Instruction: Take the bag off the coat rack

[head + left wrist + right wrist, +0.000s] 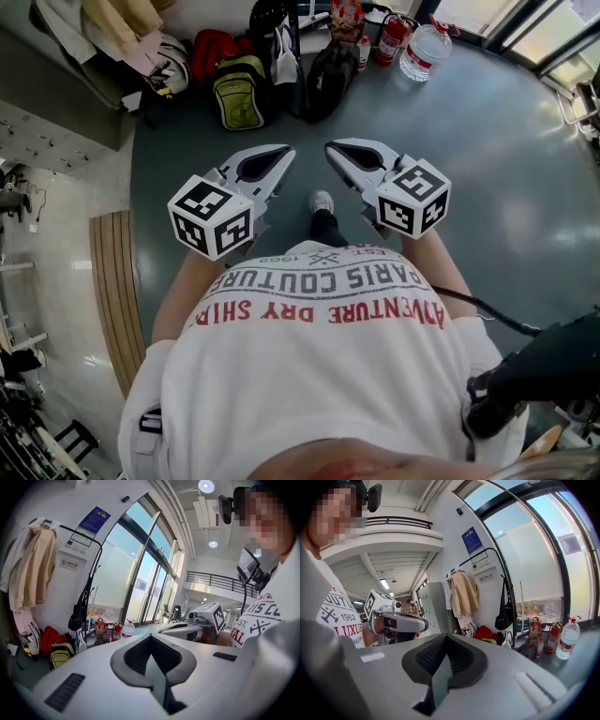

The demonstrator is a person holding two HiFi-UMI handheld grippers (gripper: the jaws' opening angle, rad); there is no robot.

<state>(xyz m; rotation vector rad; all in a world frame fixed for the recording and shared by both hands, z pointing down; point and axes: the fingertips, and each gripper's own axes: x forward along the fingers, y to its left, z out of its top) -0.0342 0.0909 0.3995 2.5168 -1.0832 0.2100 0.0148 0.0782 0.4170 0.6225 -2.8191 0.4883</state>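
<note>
A black bag (77, 619) hangs from the black coat rack (96, 559) by the window wall; the right gripper view shows the same black bag (505, 616) on the rack (506, 573). From the head view, the rack and bag (269, 17) are at the far top. I hold both grippers close to my chest, several steps from the rack. My left gripper (284, 152) is shut with nothing in it, its jaws (150, 637) closed together. My right gripper (331, 148) is also shut and empty, jaws (446, 637) meeting.
On the floor under the rack lie a yellow-green backpack (237, 94), a red bag (211, 52) and a dark bag (328, 80). A fire extinguisher (392, 37) and a large water bottle (424, 49) stand to the right. Coats (33, 569) hang left of the rack.
</note>
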